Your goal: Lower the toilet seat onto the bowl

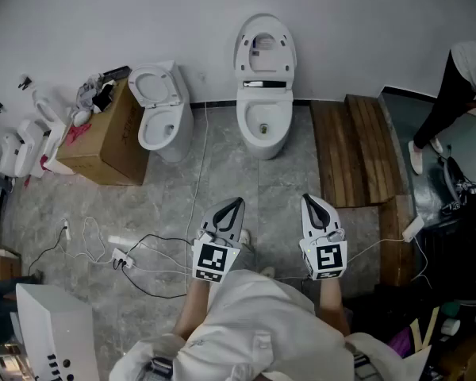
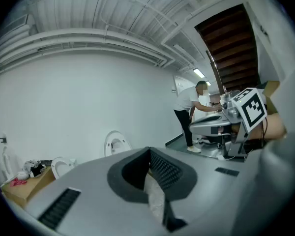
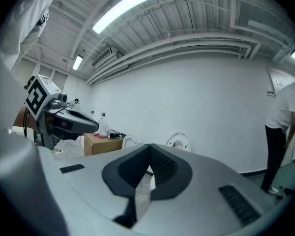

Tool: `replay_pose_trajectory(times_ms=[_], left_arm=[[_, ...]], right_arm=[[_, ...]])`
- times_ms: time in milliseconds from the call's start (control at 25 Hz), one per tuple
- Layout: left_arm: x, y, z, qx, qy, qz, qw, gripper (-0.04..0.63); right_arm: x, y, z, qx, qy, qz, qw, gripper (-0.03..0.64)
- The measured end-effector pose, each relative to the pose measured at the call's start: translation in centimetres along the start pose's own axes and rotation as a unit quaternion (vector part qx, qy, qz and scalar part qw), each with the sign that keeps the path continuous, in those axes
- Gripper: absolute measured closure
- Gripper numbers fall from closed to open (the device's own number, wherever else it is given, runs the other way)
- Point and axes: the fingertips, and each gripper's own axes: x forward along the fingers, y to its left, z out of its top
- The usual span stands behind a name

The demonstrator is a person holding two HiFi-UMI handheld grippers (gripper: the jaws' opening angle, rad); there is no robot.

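- The tiled floor (image 1: 222, 161) lies between me and the wall, and I stand well apart from both toilets.
- The toilet (image 1: 263, 129) straight ahead, against the wall, is the one I judge to be mine. A second toilet (image 1: 165, 125) stands to its left, beside a cardboard box (image 1: 103, 145).
- Its seat (image 1: 264, 48) stands upright above the open bowl, so none of the lowering is done.
- My left gripper (image 1: 236, 205) and right gripper (image 1: 309, 202) are both clenched on nothing, close to my body.
- Left to do: walk up, catch the seat's rim and swing it down until it rests on the bowl.
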Motion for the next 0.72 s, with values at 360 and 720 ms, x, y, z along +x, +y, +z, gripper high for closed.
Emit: replay_pose_trajectory(times_ms=[360, 720], left_arm=[[2.9, 0.6, 0.1, -0.001, 0.000, 0.011, 0.9999, 0.580], [8.0, 5.7, 0.4, 0.001, -0.003, 0.011, 0.9999, 0.580]], right_arm=[[1.7, -1.9, -0.7, -0.004, 0.009, 0.003, 1.000, 0.611], [8.1, -3.7, -0.4, -0.021, 0.023, 0.008, 0.999, 0.611]])
